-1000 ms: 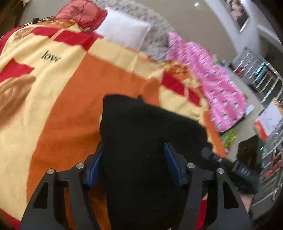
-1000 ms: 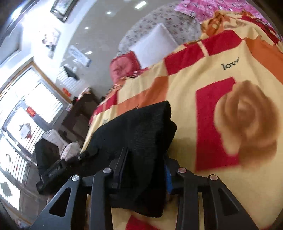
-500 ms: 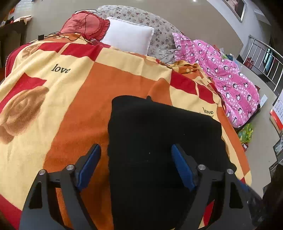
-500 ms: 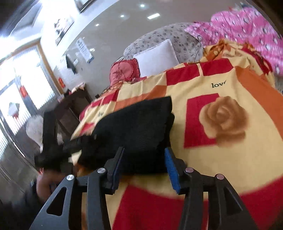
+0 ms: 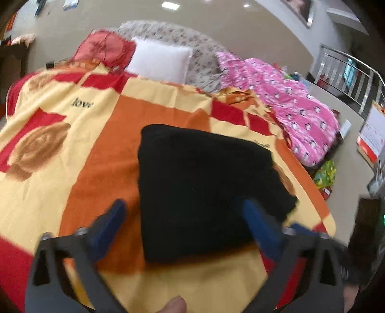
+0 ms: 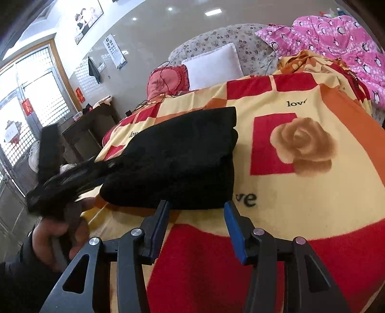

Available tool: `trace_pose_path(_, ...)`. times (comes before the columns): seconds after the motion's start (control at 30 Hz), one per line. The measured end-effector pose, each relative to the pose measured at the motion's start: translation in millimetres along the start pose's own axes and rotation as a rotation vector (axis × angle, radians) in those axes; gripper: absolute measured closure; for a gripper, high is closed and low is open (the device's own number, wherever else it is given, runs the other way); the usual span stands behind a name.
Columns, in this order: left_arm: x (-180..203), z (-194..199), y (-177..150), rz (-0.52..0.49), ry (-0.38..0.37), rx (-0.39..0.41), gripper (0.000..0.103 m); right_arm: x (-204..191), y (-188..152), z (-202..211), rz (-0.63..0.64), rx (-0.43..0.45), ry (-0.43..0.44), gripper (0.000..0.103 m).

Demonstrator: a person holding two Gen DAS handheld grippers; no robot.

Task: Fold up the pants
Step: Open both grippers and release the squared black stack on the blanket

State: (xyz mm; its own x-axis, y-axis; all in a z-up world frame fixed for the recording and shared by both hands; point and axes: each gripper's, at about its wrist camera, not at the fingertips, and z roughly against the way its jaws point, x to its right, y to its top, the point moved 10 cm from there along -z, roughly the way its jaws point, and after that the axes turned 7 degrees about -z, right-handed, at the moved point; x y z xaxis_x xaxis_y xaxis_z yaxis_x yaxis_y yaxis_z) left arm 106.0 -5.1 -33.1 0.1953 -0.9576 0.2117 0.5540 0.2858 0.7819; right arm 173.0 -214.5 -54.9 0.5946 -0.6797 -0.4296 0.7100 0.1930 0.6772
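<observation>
Left gripper (image 5: 185, 221): jaws opening wide, straddling the near edge of the folded black pants (image 5: 204, 187) on the blanket (image 5: 101, 154), gripping nothing. Right gripper (image 6: 197, 224): half-open, empty, just short of the pants. Risk: a pad catching cloth could undo the fold.

This is looking like a bedroom in a home. A bed (image 6: 300, 211) is taking up most of both views, lying under a fleece blanket (image 5: 72, 144) printed with roses and the word "love". At the head edge a white pillow (image 6: 214, 65) and a red cushion (image 6: 166, 81) are leaning against a flowered headboard (image 5: 192, 48). A pink quilt (image 5: 300, 113) is lying along one side edge. Framed photos (image 6: 87, 20) are hanging on the wall, beside a barred window (image 6: 26, 115).
</observation>
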Motion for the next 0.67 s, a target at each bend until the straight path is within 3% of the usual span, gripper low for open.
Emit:
trace_pose_path(0.23, 4, 51, 0, -0.113, 0.200, 0.113, 0.000, 5, 0, 6, -0.023, 0.014, 0.007, 0.054)
trace_pose_path(0.43, -1, 31, -20, -0.020, 0.044, -0.004, 0.000, 4, 0, 7, -0.017, 0.015, 0.002, 0.054)
trace_pose_path(0.67, 14, 24, -38, -0.099, 0.135, -0.059, 0.000, 5, -2, 6, -0.023, 0.000, -0.001, 0.054)
